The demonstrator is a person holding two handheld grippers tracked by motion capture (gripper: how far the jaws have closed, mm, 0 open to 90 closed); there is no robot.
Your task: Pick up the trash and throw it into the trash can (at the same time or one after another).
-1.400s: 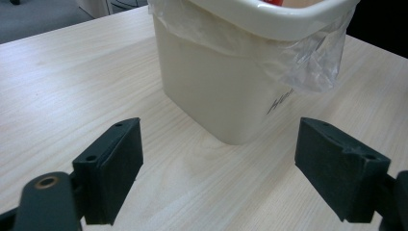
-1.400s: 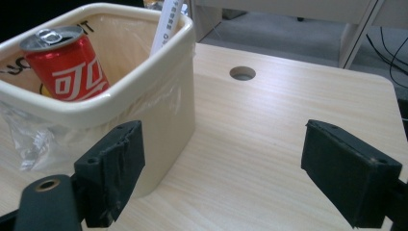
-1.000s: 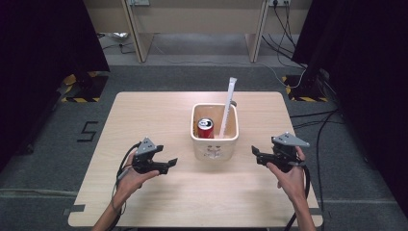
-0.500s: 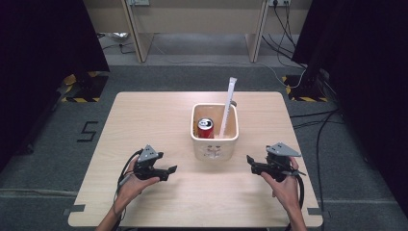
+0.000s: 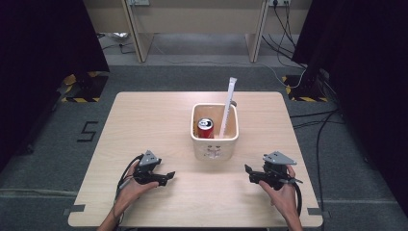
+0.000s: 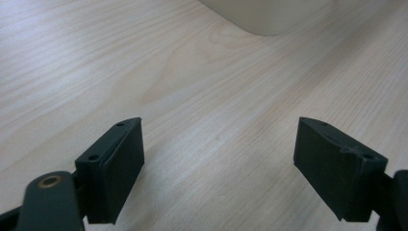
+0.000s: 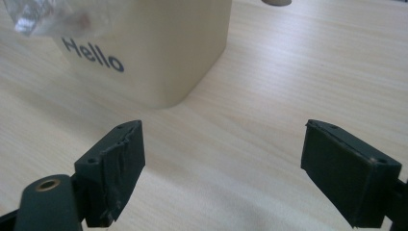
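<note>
Count: one cream bin (image 5: 215,139) mid-worktop (image 5: 144,120), marked "Hello" in the right tool's view, holding one red can (image 5: 205,128) and one tall white wrapped stick (image 5: 227,106) leaning out past the rim. Two tools: left tool (image 5: 167,177) and right tool (image 5: 249,173), both low over the near edge, jaws spread, nothing between them. Each sits well apart from the bin, bare wood on either side. Worktop edges are free all round.
</note>
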